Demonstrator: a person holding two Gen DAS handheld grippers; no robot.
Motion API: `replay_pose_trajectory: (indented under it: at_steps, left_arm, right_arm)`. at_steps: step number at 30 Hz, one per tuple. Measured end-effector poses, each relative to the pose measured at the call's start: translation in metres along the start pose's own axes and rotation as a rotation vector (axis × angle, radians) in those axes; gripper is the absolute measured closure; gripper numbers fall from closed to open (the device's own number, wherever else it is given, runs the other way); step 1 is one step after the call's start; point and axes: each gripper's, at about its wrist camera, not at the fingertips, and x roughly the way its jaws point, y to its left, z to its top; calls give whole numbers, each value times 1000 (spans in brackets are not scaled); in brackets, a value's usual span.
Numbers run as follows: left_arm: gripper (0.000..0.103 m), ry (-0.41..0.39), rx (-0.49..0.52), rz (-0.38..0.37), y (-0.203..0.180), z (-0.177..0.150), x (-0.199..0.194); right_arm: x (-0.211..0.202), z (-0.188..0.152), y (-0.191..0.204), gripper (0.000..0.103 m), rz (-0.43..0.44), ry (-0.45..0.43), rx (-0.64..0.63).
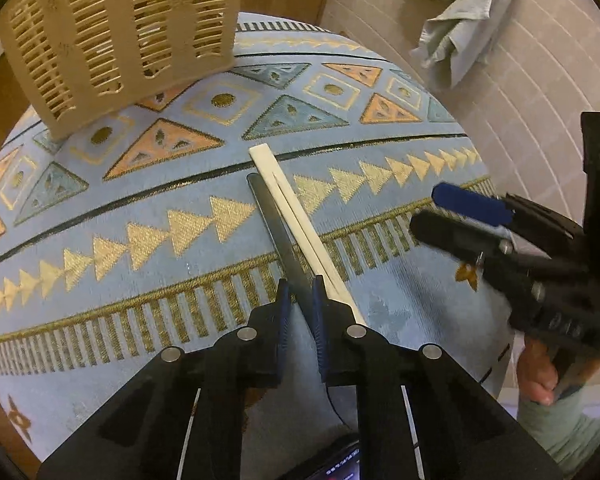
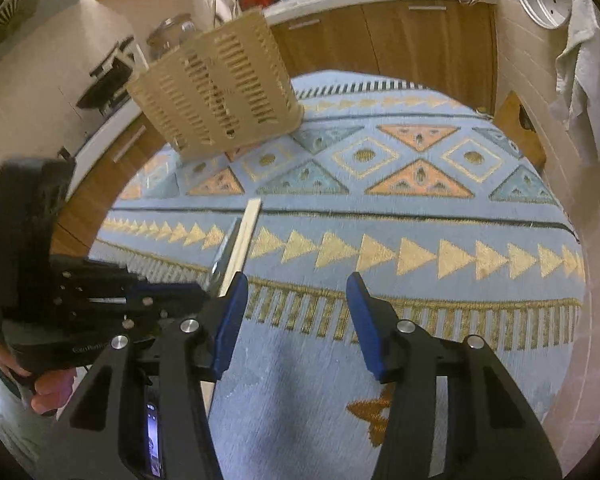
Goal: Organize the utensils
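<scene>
left claw [image 1: 300, 300]: clenched on dark utensil [image 1: 278, 224] beside white stick [image 1: 296, 216] | right claw [image 2: 296, 312]: released, holding nothing | both utensils on worktop [image 1: 100, 208], near basket [image 1: 116, 36]

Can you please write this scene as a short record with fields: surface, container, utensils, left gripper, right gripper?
surface: blue patterned cloth on a round table
container: beige slotted basket, standing at the far side of the cloth
utensils: dark flat utensil and white utensil, lying side by side
left gripper: closed around the dark utensil, the white one just outside its right finger
right gripper: open, nothing between its fingers
</scene>
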Motion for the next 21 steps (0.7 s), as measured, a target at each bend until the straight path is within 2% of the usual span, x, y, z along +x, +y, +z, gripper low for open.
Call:
replay_pose_trajectory:
  at_steps: [3, 7, 11, 15, 19, 20, 21]
  left_arm:
    - [90, 0, 13, 41, -8, 7, 5]
    - [94, -11, 13, 52, -9, 7, 6]
    - [102, -75, -66, -3, 8, 10, -1]
    - [102, -120, -148, -68, 37, 10, -16]
    - [102, -154, -171, -89, 55, 1, -32]
    - [102, -160, -178, -98, 59, -2, -36]
    - [102, -163, -183, -105, 61, -3, -37]
  right_arm:
    - [-3, 0, 6, 55, -32, 23, -35]
    - [-11, 2, 7, 55, -45, 51, -56]
    - [-6, 9, 10, 55, -5, 107, -47]
    - [12, 16, 25, 55, 6, 200, -73]
    - [35, 24, 38, 55, 9, 321, -66]
    - [39, 26, 41, 56, 8, 338, -64]
    - [44, 30, 45, 62, -5, 367, -64]
